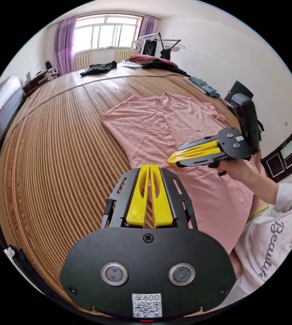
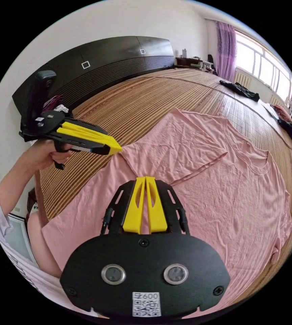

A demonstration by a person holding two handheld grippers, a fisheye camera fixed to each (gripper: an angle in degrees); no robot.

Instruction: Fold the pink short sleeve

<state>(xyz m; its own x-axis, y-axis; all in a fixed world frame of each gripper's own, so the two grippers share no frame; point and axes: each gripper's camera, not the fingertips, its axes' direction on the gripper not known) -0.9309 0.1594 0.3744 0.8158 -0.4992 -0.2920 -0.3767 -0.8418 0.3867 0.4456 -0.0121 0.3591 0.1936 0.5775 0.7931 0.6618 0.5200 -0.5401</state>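
Bamboo slat mat covers the wide bed, ribbed and stiff-looking, with a bright window on the far side. On it both claws are closed with nothing between the jaws: the left gripper at the near left edge of the cloth, the right gripper above the middle, each hovering, as far as I can tell. The pink short sleeve lies spread flat, thin soft jersey with small wrinkles, its left sleeve already turned in over the body. I judge the next step needs open jaws on the hem or the right side
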